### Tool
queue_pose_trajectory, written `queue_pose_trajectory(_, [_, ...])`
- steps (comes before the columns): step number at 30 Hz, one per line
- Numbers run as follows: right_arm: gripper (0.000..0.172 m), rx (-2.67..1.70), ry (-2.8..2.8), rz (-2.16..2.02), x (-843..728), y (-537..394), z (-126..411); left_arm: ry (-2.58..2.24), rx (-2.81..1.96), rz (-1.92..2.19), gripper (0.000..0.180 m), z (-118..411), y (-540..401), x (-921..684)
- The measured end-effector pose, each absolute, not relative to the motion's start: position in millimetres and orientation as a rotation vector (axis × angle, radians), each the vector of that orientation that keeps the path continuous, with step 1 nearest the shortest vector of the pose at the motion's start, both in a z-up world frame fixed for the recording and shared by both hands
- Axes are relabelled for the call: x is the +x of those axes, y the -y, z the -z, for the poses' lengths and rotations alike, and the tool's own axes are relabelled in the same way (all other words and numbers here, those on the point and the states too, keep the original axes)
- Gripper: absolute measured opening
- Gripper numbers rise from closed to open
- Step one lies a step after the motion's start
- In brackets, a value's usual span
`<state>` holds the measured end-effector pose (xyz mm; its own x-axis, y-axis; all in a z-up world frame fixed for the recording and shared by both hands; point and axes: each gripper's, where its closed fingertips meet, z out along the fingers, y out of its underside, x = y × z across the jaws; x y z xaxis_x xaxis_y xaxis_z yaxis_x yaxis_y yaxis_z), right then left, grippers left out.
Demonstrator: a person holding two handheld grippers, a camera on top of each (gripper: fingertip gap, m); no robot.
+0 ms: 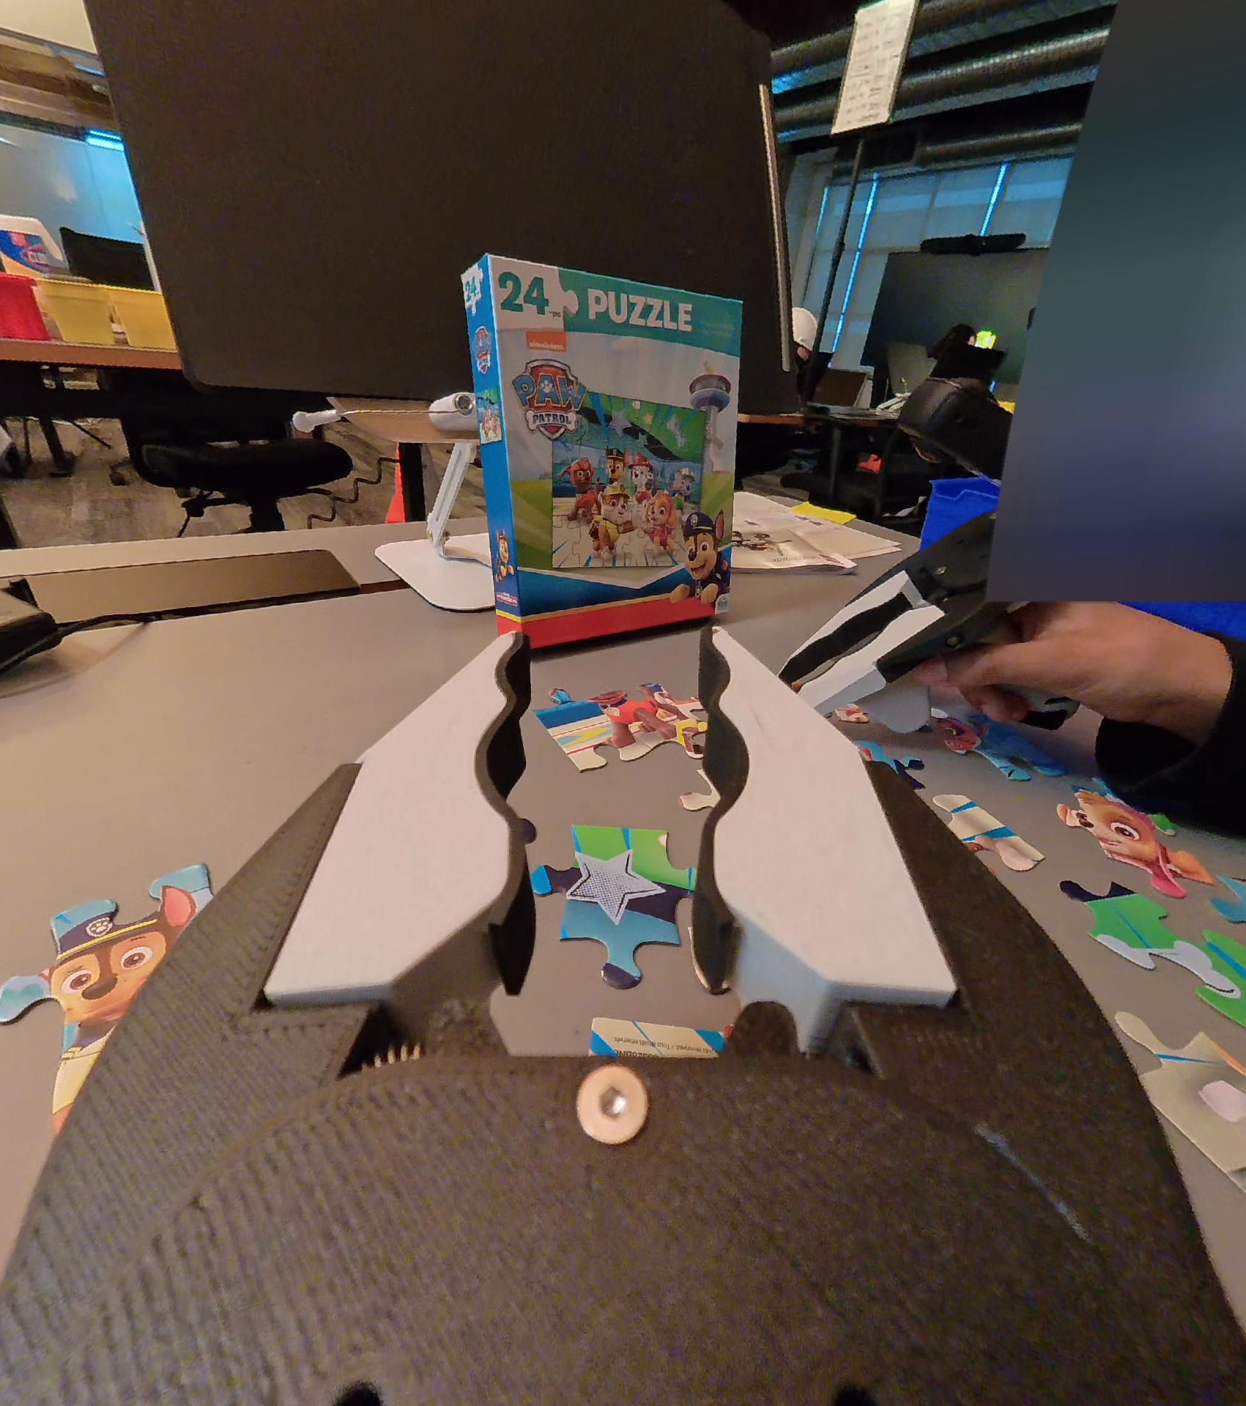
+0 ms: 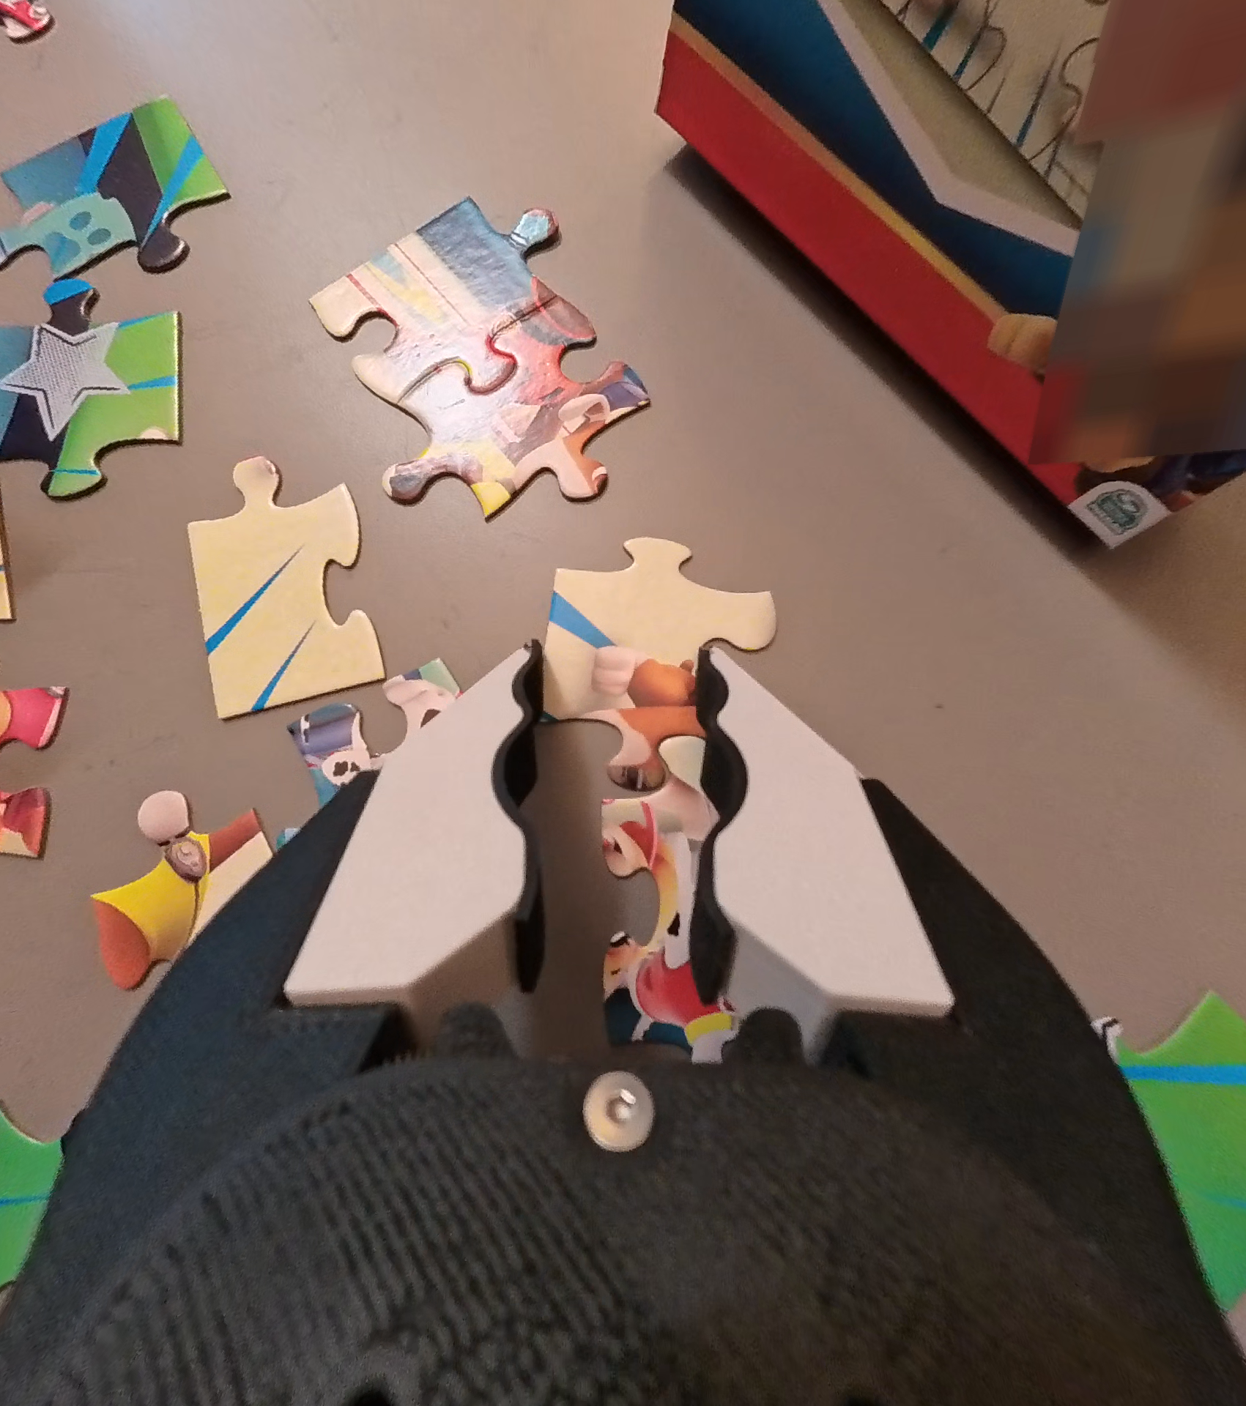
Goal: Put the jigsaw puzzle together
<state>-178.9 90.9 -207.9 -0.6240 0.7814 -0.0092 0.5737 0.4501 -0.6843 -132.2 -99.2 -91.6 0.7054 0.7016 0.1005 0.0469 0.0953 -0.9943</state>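
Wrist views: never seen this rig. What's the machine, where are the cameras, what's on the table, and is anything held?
There is no robot. A person holds a two-finger claw in each hand, and each claw has a camera looking along its fingers. One picture is from the left claw, the other from the right claw. On the grey table a puzzle box stands upright among loose puzzle pieces, including a star piece. The left claw is open above the table and holds nothing. The right claw's fingers sit either side of a cream piece lying on the table. I cannot tell whether they grip it.
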Motion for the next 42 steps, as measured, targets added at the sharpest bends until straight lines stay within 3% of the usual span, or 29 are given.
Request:
queue_pose_trajectory(4, [0.037,-1.158,2.394,-0.972,-178.0,-90.9,205.1,0.671,-1.411,-0.546,0.044,91.6,99.5,-132.3])
queue_pose_trajectory(7, [0.025,-1.156,2.365,-1.024,-178.8,-91.6,195.5,0.671,-1.41,-0.546,0.044,91.6,99.8,-132.4])
queue_pose_trajectory(11, [0.051,-1.192,2.352,-1.019,-181.1,-96.3,196.6,0.672,-1.411,-0.546,0.044,91.7,99.6,-132.6])
queue_pose_trajectory(14, [0.058,-1.214,2.372,-0.951,-182.5,-99.1,208.5,0.671,-1.412,-0.547,0.044,91.6,99.7,-132.5])
queue_pose_trajectory(19, [0.041,-1.202,2.369,-0.919,-183.7,-98.7,208.4,0.672,-1.409,-0.546,0.043,91.3,100.1,-132.6])
queue_pose_trajectory(28, [0.04,-1.154,2.393,-0.94,-180.6,-95.5,204.7,0.671,-1.407,-0.55,0.043,91.1,100.7,-132.1])
queue_pose_trajectory(36, [0.04,-0.906,2.349,-1.389,-150.7,-57.6,140.5,0.691,-1.381,-0.531,0.044,84.7,101.4,-129.0])
queue_pose_trajectory(42, [0.04,-0.385,2.323,-1.596,-98.3,-24.0,103.5,0.796,-1.482,0.019,0.045,89.1,40.9,-93.2])
